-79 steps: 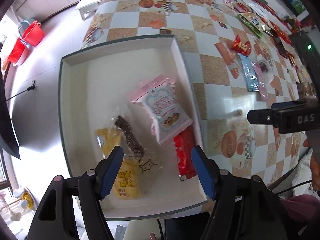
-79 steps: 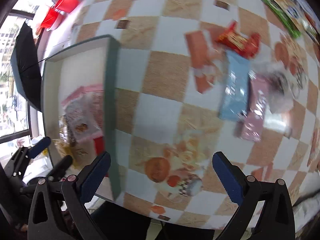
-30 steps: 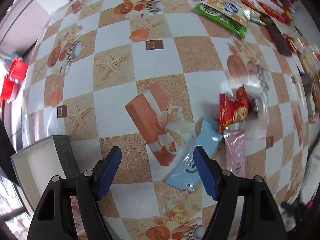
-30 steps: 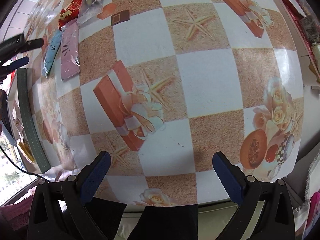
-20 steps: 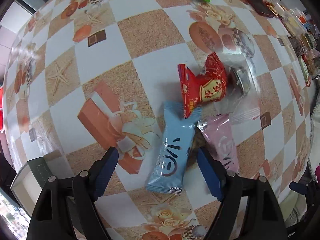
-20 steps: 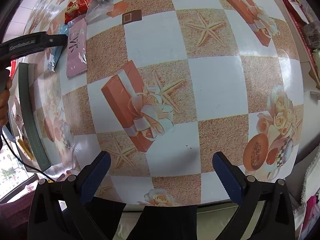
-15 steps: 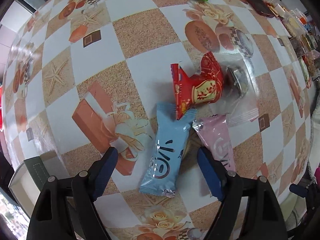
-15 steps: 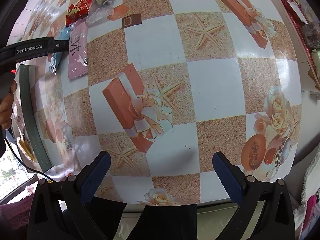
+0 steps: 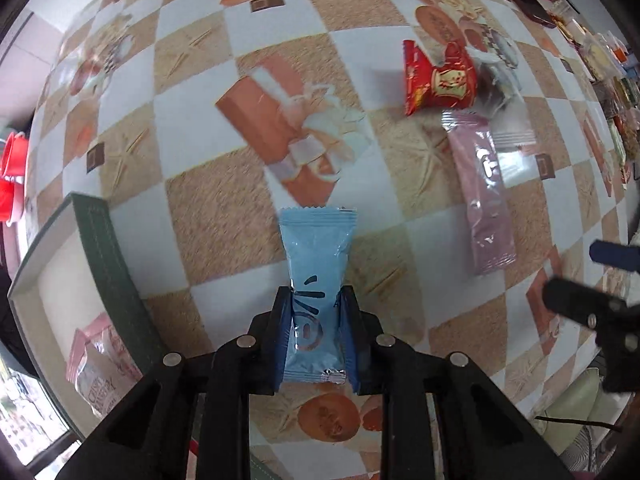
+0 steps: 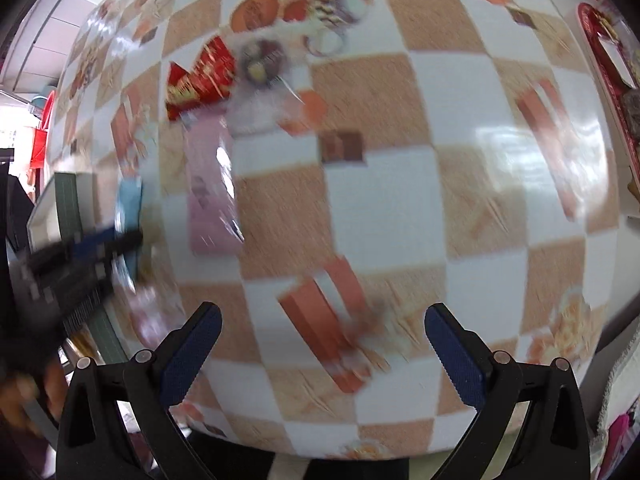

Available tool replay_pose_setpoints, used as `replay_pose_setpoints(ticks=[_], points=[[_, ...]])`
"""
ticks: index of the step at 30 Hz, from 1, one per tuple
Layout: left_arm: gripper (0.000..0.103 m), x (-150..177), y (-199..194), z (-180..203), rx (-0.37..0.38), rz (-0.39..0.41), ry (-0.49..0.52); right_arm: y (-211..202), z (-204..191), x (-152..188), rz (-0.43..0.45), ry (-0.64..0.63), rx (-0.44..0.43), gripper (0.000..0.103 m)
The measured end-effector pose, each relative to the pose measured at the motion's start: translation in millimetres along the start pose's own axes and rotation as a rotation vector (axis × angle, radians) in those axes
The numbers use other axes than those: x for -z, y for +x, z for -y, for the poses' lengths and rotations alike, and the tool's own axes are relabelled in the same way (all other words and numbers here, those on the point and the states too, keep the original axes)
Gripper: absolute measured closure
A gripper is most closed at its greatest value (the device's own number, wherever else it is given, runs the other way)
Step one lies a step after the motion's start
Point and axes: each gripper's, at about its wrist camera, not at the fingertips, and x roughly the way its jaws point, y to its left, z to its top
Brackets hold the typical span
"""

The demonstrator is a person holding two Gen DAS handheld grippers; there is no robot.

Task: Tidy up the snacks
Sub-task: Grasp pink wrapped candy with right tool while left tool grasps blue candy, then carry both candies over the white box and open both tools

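Observation:
My left gripper (image 9: 316,304) is shut on a light blue snack packet (image 9: 316,264) and holds it over the checked tablecloth. A pink packet (image 9: 482,192) and a red packet (image 9: 438,78) lie to the right of it, with a clear-wrapped snack (image 9: 496,88) beside the red one. The dark green tray (image 9: 108,272) with a white inside stands at the left and holds a pink-and-white snack bag (image 9: 98,364). My right gripper (image 10: 320,336) is open and empty above the cloth; the pink packet (image 10: 210,196) and red packet (image 10: 200,76) lie to its upper left. The view is blurred.
More snack packets line the far right edge of the table (image 9: 600,52). A red tray (image 10: 604,60) lies at the right in the right wrist view. Red buckets (image 9: 12,176) stand on the floor at the left. The right gripper's tips (image 9: 592,280) show at the left view's right edge.
My left gripper has closed on the blue packet and carried it left toward the tray. My right gripper has swung toward the pink and red packets and stays open.

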Motion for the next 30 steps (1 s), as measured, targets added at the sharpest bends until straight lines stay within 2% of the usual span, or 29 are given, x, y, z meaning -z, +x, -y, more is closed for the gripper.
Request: replay_pose_setpoints(ticks=[6, 7, 9, 10, 12, 13, 15, 16, 17, 18, 19, 20, 21, 25, 30], points=[[0.073, 6, 3, -12, -0.001, 0.002, -0.072, 19, -49, -56, -0.008, -0.052, 0.015, 0.001], [0.067, 7, 3, -16, -0.015, 0.008, -0.075, 23, -56, -63, -0.014, -0.058, 0.036, 0.001], [0.041, 12, 6, -13, -0.073, 0.028, -0.077, 26, -69, -70, -0.003, -0.082, 0.110, 0.001], [0.021, 14, 11, -13, -0.086, 0.019, -0.080, 28, -76, -71, 0.000, -0.100, 0.140, 0.001], [0.017, 14, 16, -18, -0.048, 0.009, -0.110, 30, -86, -70, -0.004, -0.130, 0.182, 0.004], [0.017, 13, 17, -19, -0.031, 0.003, -0.119, 29, -90, -68, 0.000, -0.143, 0.197, 0.006], [0.021, 12, 18, -18, -0.013, 0.000, -0.110, 25, -98, -63, 0.008, -0.151, 0.195, 0.020], [0.029, 13, 20, -34, 0.007, 0.002, -0.104, 22, -99, -62, 0.013, -0.159, 0.195, 0.026], [0.037, 16, 20, -32, 0.026, 0.001, -0.099, 19, -100, -59, 0.021, -0.166, 0.194, 0.043], [0.042, 17, 19, -31, 0.025, 0.002, -0.085, 14, -102, -58, 0.034, -0.179, 0.195, 0.074], [0.055, 18, 18, -28, 0.024, 0.006, -0.067, 10, -102, -58, 0.038, -0.188, 0.195, 0.077], [0.075, 20, 17, -23, 0.024, 0.008, -0.051, 8, -99, -57, 0.027, -0.185, 0.176, 0.077], [0.078, 20, 17, -20, 0.033, 0.000, -0.038, 6, -95, -56, 0.020, -0.168, 0.137, 0.077], [0.078, 28, 13, -20, 0.088, -0.013, -0.059, -2, -59, -30, 0.005, -0.084, 0.017, 0.077], [0.078, 56, -3, -16, 0.094, 0.007, -0.038, -8, -24, 11, -0.026, -0.023, -0.012, 0.077]])
